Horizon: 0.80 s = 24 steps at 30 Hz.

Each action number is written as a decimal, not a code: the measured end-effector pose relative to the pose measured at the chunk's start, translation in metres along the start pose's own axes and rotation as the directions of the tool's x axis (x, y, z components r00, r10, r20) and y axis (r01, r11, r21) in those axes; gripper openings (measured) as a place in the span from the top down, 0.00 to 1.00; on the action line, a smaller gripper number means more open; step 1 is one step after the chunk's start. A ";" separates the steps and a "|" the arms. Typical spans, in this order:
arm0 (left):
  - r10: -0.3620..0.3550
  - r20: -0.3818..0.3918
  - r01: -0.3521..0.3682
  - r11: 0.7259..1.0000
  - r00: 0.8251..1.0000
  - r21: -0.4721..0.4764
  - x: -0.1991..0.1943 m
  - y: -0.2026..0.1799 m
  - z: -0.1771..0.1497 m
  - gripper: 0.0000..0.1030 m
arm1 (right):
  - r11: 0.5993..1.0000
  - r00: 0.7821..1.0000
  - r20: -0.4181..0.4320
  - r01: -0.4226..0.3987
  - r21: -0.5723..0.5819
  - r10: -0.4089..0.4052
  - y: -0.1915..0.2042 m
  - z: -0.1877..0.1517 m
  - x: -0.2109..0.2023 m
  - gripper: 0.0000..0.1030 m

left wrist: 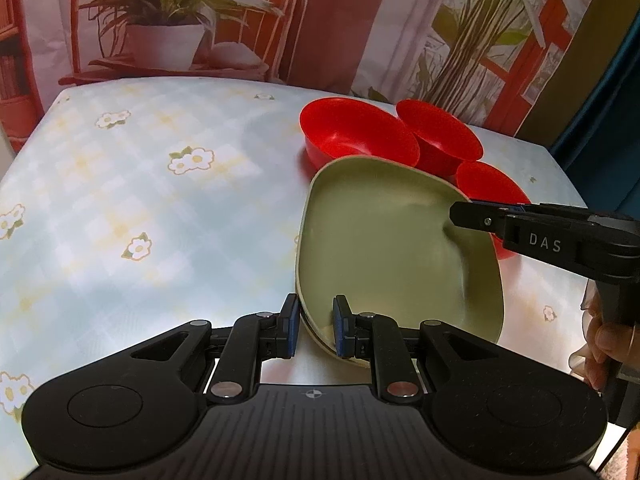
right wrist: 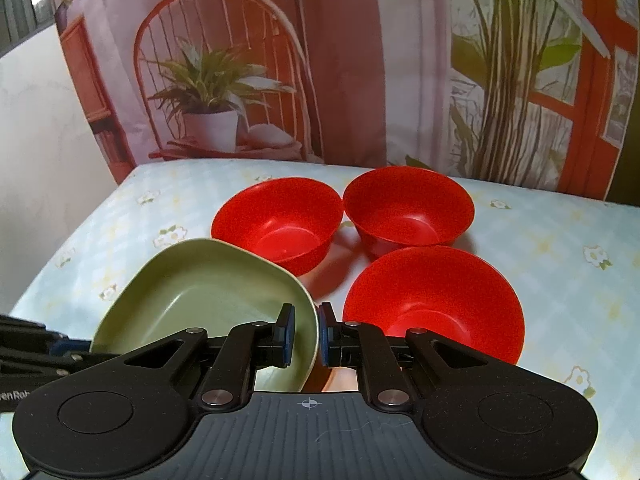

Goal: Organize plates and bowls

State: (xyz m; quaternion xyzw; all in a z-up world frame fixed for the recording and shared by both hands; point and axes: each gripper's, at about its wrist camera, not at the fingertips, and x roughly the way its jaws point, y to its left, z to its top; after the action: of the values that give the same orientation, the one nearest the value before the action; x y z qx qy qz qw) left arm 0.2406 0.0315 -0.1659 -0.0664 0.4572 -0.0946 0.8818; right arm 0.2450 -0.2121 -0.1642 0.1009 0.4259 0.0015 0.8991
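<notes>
A pale green rounded plate (left wrist: 384, 248) is held tilted above the table; in the left wrist view a second rim shows under it, so it may be a stack of two. My left gripper (left wrist: 316, 330) is shut on its near rim. My right gripper (right wrist: 307, 338) is shut on the opposite rim of the plate (right wrist: 208, 292), and shows in the left wrist view (left wrist: 464, 214). Three red bowls (right wrist: 280, 220) (right wrist: 408, 208) (right wrist: 432, 304) stand upright and separate on the table just beyond the plate.
The table (left wrist: 140, 184) has a light blue checked cloth with white flowers. A printed backdrop (right wrist: 340, 60) of a chair, plants and a window hangs behind its far edge. A hand (left wrist: 608, 344) holds the right gripper's handle.
</notes>
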 end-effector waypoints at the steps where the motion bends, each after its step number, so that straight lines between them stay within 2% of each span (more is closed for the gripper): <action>1: 0.000 0.002 0.000 1.000 1.000 0.000 0.000 0.000 0.000 0.82 | 1.000 1.000 0.001 0.002 0.000 -0.002 0.000 0.000 0.000 0.89; 10: 0.003 0.018 -0.003 1.000 1.000 0.014 -0.003 -0.003 -0.001 0.74 | 1.000 1.000 0.020 0.011 -0.011 -0.011 -0.001 0.001 -0.005 0.90; 18: 0.029 0.061 -0.030 0.999 0.998 0.021 -0.017 0.001 -0.004 0.67 | 0.999 0.999 0.040 0.033 -0.037 -0.032 0.009 -0.011 -0.020 0.81; 24: 0.035 0.087 -0.033 0.999 0.996 -0.024 -0.020 0.010 -0.005 0.64 | 0.998 0.999 0.019 0.043 -0.053 -0.042 0.017 -0.025 -0.022 0.76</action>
State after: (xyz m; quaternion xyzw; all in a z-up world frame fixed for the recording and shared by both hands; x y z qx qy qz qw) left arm 0.2269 0.0452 -0.1550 -0.0726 0.4201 -0.0712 0.9017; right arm 0.2139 -0.1924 -0.1596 0.0676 0.4197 -0.0069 0.9051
